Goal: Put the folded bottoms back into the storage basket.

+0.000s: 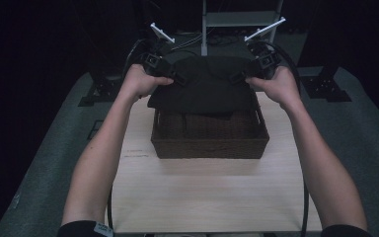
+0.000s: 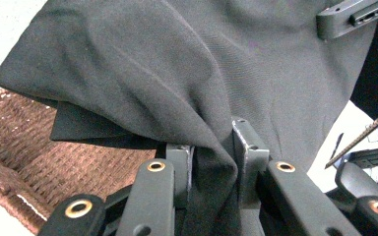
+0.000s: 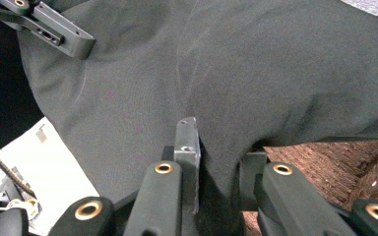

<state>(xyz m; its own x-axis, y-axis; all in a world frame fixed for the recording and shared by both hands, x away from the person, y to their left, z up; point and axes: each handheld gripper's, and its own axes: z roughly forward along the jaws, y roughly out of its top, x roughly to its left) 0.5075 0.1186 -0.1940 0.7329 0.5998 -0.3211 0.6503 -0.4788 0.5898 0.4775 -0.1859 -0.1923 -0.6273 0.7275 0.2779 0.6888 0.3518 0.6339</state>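
My forearms run up from six o'clock over the bare table [image 1: 202,197]. Next comes the basket [image 1: 209,147], brown wicker, sitting mid-table with its near wall facing me. Over its far half, at twelve o'clock, hangs the black cloth [image 1: 205,84], folded and draped past the rim. My left hand [image 1: 140,81] holds the left gripper [image 2: 211,162] at about eleven o'clock; its jaws are clamped on a pinch of the cloth's left edge. My right hand [image 1: 276,85] holds the right gripper [image 3: 219,162] at about one o'clock, jaws likewise closed on a fold at the right edge. Between them the cloth is bunched, its lower hem dipping into the basket.
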